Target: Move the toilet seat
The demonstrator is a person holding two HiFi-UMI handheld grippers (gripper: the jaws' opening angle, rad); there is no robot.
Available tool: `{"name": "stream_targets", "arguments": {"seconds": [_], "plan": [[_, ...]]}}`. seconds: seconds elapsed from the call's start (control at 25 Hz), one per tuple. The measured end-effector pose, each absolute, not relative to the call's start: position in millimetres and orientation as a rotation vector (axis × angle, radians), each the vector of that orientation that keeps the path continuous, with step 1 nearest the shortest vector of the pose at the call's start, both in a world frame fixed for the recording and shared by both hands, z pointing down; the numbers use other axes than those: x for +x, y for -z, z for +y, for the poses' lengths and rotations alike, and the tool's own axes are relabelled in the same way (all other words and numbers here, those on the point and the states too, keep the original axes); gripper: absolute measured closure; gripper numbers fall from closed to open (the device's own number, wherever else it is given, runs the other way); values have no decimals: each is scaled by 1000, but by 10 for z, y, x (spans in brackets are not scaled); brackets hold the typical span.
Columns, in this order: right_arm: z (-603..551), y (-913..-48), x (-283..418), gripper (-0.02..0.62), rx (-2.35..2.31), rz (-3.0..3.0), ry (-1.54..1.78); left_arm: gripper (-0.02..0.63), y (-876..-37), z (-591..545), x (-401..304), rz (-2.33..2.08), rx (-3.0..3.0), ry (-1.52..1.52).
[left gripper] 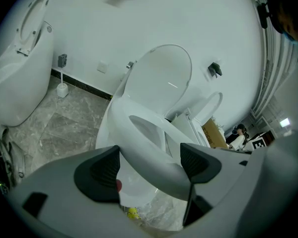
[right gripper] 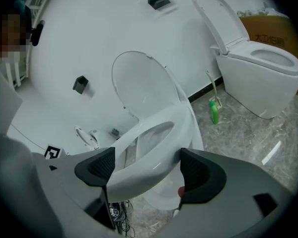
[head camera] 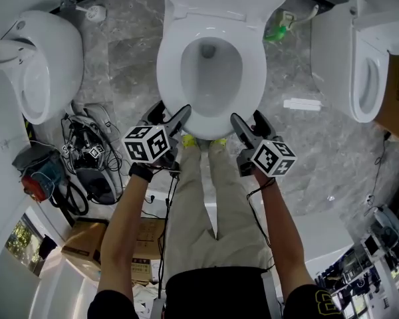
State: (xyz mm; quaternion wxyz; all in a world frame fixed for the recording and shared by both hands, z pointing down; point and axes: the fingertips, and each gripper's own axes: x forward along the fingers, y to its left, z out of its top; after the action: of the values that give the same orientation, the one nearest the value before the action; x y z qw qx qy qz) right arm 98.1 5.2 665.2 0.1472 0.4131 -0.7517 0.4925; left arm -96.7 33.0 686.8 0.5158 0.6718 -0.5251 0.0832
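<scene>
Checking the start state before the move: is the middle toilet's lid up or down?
Up. The lid stands raised behind the seat, whose ring is left uncovered.

Glossy white oval ring of a toilet seat (head camera: pixel 167 65) (left gripper: pixel 156 155) (right gripper: pixel 139 170). Sits tilted, front edge raised off the bowl (left gripper: pixel 135 185), rear hinged beneath the upright lid (left gripper: pixel 161 81).

I have my right gripper (right gripper: pixel 145 165) clamped on the front rim of the toilet seat (right gripper: pixel 186 120), its lid (right gripper: pixel 139 83) upright behind; a green bottle (right gripper: pixel 214 112) stands at the floor's (right gripper: pixel 248 133) far edge.
</scene>
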Motion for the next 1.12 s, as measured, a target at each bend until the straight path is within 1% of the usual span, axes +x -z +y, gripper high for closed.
{"name": "stream_targets", "arguments": {"seconds": [0.6,0.84,1.12], "plan": [[-189,-6200,920,184,1257,-2242,-1418,222,-6405,36,-1106,-1309,1543,-6],[-243,-6151,951,184,1278,-2250,-1425,219,-6366,-11,-1072,-1305,1540,-15],[-337,-6031,945,184,1318,-2277,-1398,218,-6233,-127,-1105,-1314,1523,47]]}}
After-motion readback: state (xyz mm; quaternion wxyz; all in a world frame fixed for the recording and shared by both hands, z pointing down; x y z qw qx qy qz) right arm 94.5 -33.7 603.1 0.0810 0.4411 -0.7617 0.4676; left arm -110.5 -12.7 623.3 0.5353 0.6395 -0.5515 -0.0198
